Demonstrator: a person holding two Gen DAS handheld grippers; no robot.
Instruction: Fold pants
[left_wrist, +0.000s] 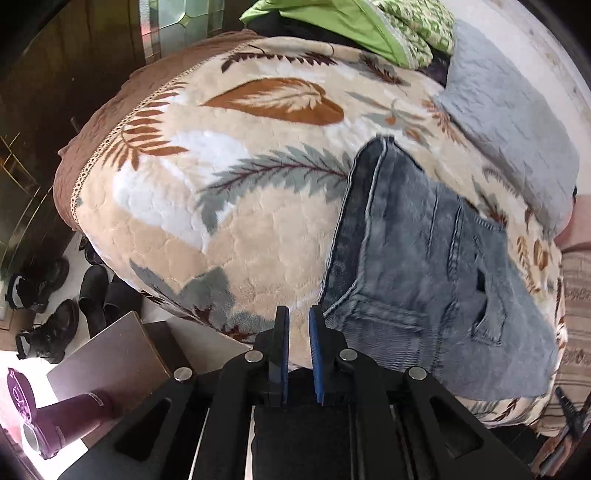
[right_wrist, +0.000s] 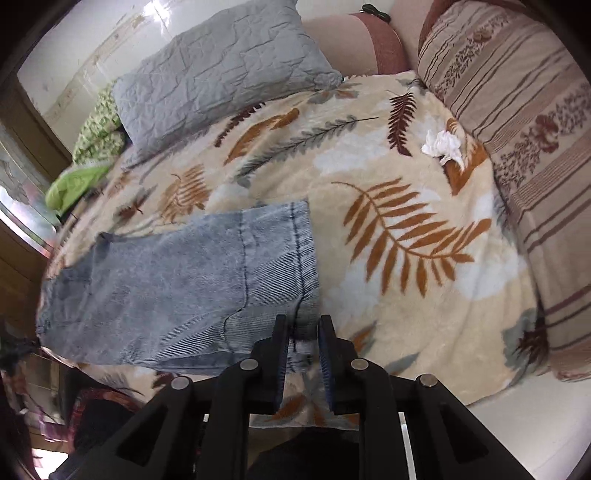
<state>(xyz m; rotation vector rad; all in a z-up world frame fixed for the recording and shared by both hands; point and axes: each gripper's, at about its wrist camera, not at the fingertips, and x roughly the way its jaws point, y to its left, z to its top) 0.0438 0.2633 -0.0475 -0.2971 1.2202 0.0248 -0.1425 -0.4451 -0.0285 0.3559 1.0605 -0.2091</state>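
One pair of faded blue-grey denim pants (right_wrist: 177, 280), folded into a thick rectangle, lies on the leaf-patterned cream fleece blanket (right_wrist: 424, 295) that covers the bed, close to the bed's near edge. In the left wrist view the same pants (left_wrist: 436, 266) show one back pocket and the waistband facing up.

The left gripper (left_wrist: 298, 325) hangs over the blanket just beside the waistband end of the pants, its two blue-padded tongs drawn nearly together with nothing between them. The right gripper (right_wrist: 303, 332) sits over the near corner of the pants at the hem end; its tongs are likewise almost together, a narrow gap showing the cloth beneath, and I cannot tell whether they touch the denim.

One quilted grey pillow (right_wrist: 221, 70) rests toward the far edge of the bed. One large cushion in beige and brown floral stripes (right_wrist: 517, 122) lies along the bed's right side. One crumpled white tissue (right_wrist: 443, 147) sits on the blanket near that cushion. A green patterned bundle of bedding (right_wrist: 96, 129) is heaped at the far left corner.

On the floor beside the bed, the left wrist view shows four dark boots (left_wrist: 51, 306), two laced and two plain, and one purple bottle (left_wrist: 55, 417) lying on its side. No container holds anything here.
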